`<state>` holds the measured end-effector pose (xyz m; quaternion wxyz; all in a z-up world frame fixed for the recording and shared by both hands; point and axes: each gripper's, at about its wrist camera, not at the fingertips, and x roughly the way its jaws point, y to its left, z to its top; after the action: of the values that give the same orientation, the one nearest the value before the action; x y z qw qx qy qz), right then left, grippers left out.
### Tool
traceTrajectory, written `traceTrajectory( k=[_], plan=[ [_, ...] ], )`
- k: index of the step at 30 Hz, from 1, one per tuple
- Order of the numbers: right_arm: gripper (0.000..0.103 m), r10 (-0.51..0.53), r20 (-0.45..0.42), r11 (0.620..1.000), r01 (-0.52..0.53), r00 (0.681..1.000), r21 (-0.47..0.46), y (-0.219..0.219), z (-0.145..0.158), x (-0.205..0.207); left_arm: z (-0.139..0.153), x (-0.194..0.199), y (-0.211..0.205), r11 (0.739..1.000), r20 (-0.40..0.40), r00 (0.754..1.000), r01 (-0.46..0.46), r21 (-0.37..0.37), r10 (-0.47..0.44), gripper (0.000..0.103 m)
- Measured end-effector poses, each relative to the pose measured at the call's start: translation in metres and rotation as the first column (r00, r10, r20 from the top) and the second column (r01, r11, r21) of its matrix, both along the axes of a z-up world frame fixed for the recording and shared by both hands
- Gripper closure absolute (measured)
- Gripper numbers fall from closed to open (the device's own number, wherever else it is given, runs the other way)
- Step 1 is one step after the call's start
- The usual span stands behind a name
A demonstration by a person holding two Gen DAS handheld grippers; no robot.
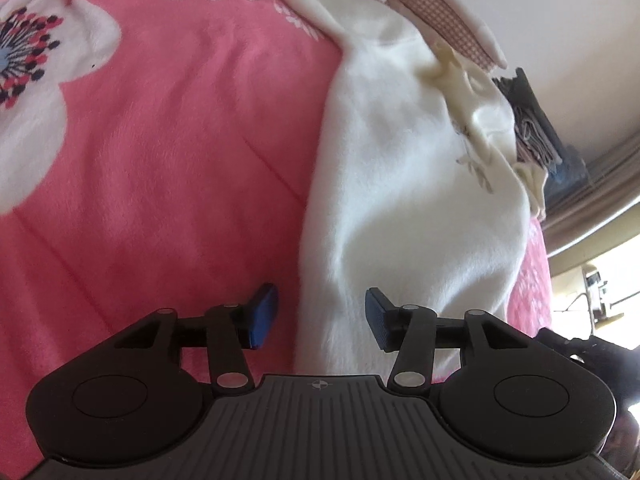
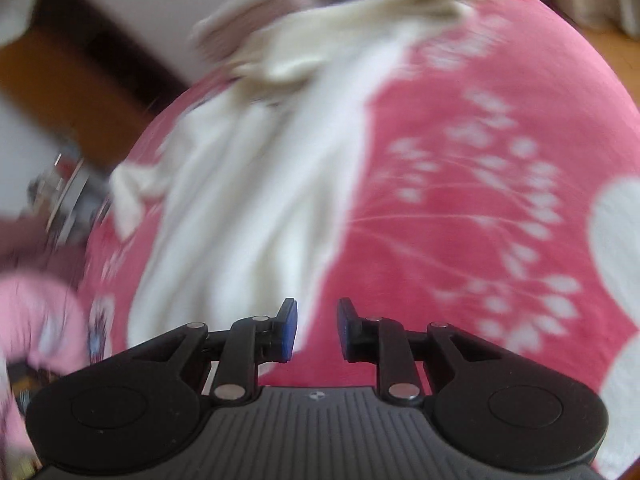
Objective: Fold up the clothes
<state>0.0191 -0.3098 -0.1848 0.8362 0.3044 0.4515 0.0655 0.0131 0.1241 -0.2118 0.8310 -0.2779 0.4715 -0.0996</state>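
A fluffy white garment [image 1: 408, 184] lies stretched out on a pink flowered blanket [image 1: 168, 152]. My left gripper [image 1: 322, 316] hovers open over the garment's near end, its blue pads apart and nothing pinched between them. In the right wrist view the same white garment [image 2: 256, 184] runs away from me across the blanket [image 2: 460, 152], blurred by motion. My right gripper [image 2: 317, 330] stands open with a narrow gap, just off the garment's near right edge, holding nothing.
A stack of folded clothes [image 1: 448, 20], checked pink on top, sits beyond the white garment near the wall. A pink cloth [image 2: 44, 320] shows at the lower left of the right wrist view. Wooden furniture [image 2: 80, 80] stands past the bed's far left edge.
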Motion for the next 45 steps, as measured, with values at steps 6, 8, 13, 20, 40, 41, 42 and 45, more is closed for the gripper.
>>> traceTrajectory(
  k=[6, 8, 13, 20, 40, 41, 42, 45],
  plan=[
    [0.079, -0.093, -0.024, 0.988, 0.095, 0.995, 0.121, -0.016, -0.038, 0.026, 0.0, -0.002, -0.005, 0.998, 0.024, 1.0, 0.009, 0.054, -0.01, 0.059],
    [0.079, -0.094, -0.022, 0.987, 0.096, 0.995, 0.132, -0.013, -0.047, 0.041, -0.001, -0.004, -0.008, 0.996, 0.037, 0.999, 0.011, 0.084, -0.015, 0.062],
    [0.081, -0.072, 0.001, 0.991, 0.072, 0.997, 0.113, -0.001, -0.056, 0.063, 0.0, -0.009, -0.016, 0.988, 0.08, 0.996, 0.014, 0.157, -0.026, 0.064],
    [0.097, -0.079, 0.063, 0.996, 0.076, 0.995, 0.048, 0.01, -0.039, 0.054, 0.001, -0.013, -0.018, 0.98, 0.103, 0.995, -0.005, 0.201, -0.016, 0.073],
    [0.096, -0.302, -0.031, 0.944, 0.294, 0.953, -0.148, -0.033, -0.005, -0.057, 0.001, -0.003, -0.007, 0.994, 0.063, 0.997, 0.029, 0.109, -0.036, 0.077],
    [0.095, -0.309, -0.042, 0.94, 0.299, 0.95, -0.163, -0.035, -0.009, -0.059, 0.001, -0.004, -0.007, 0.993, 0.064, 0.997, 0.032, 0.112, -0.04, 0.077],
    [0.094, -0.32, -0.036, 0.933, 0.308, 0.947, -0.185, -0.038, -0.006, -0.063, 0.002, -0.004, -0.007, 0.993, 0.064, 0.997, 0.036, 0.113, -0.043, 0.076],
    [0.093, -0.276, 0.025, 0.93, 0.273, 0.961, -0.247, -0.032, 0.008, -0.071, 0.002, -0.007, -0.007, 0.993, 0.064, 0.997, 0.045, 0.112, -0.052, 0.075]
  ],
)
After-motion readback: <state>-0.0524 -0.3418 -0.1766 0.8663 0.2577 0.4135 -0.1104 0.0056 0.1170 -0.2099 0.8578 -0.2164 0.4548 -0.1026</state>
